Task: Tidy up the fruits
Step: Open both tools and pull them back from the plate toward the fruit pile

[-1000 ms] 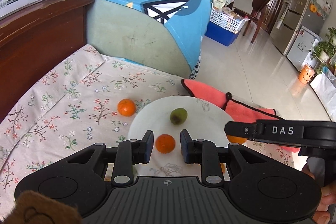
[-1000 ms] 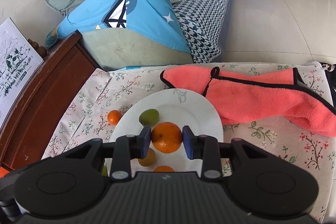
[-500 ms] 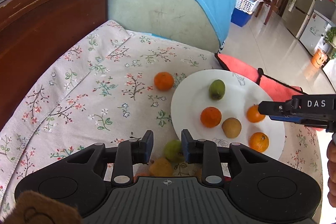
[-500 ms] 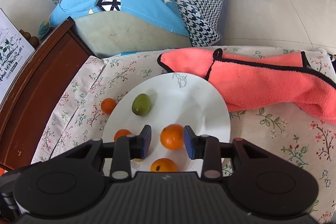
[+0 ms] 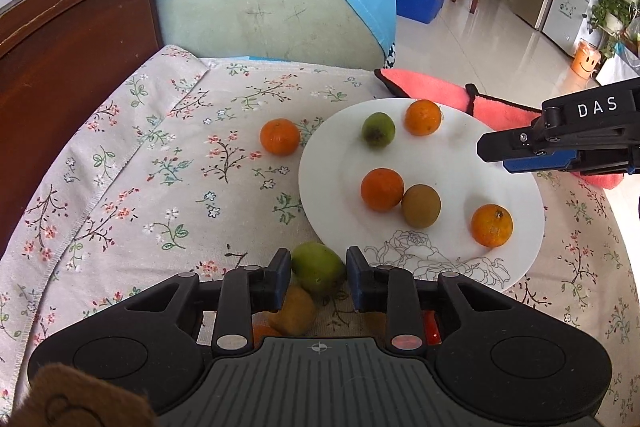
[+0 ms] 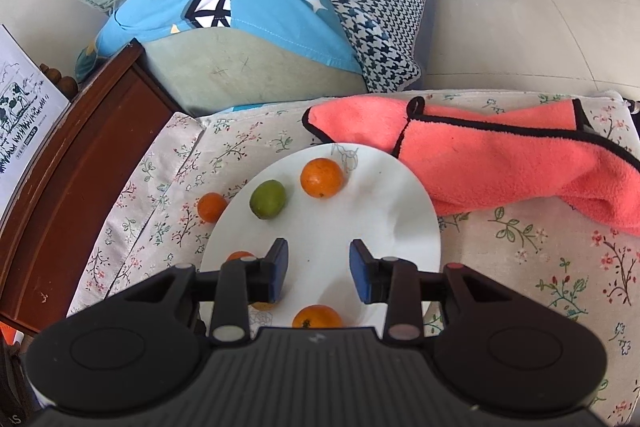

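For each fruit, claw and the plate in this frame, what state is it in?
Left claw: open around green fruit, not clamped.
Right claw: open, empty, over plate.
Plate: holds five fruits.
Far orange: on plate, free.
Lone orange: on tablecloth, off plate.
Brown fruit: off plate, behind left claw.

My left wrist camera looked forward, low over the floral cloth [image 5: 160, 155]; my right looked down from above the white plate [image 6: 384, 211]. Both views shared the plate and pink towel [image 6: 500, 163].
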Motion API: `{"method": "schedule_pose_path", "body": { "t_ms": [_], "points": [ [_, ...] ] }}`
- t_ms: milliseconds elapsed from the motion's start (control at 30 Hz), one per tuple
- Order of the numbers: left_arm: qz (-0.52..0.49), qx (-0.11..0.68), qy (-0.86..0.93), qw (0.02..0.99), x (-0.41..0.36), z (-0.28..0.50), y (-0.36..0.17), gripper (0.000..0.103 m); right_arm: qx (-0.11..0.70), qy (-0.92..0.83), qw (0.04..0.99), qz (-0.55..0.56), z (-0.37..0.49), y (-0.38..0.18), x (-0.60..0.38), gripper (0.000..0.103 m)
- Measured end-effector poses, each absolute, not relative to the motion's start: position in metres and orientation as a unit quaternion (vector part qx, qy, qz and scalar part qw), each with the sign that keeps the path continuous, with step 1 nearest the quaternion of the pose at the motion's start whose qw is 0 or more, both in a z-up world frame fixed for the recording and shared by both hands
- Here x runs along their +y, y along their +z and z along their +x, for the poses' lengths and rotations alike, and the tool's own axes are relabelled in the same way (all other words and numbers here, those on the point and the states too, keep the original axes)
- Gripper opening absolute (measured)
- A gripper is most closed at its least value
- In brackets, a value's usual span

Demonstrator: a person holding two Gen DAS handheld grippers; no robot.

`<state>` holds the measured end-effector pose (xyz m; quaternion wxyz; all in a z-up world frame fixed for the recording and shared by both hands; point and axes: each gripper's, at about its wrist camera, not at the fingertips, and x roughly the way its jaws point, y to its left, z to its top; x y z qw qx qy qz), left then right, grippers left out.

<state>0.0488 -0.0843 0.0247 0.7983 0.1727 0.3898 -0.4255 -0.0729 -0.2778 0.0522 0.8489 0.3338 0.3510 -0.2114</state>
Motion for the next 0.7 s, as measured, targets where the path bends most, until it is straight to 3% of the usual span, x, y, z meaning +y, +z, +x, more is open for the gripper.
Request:
{"method": "schedule_pose_path", "body": {
  "t_ms": [700],
  "points": [
    [0.073,0.399,-0.407,0.819,-0.122,0.058,0.035,0.027,0.344,-0.213,0.847,0.345,-0.076,0.054,-0.284,0.036]
  ]
}}
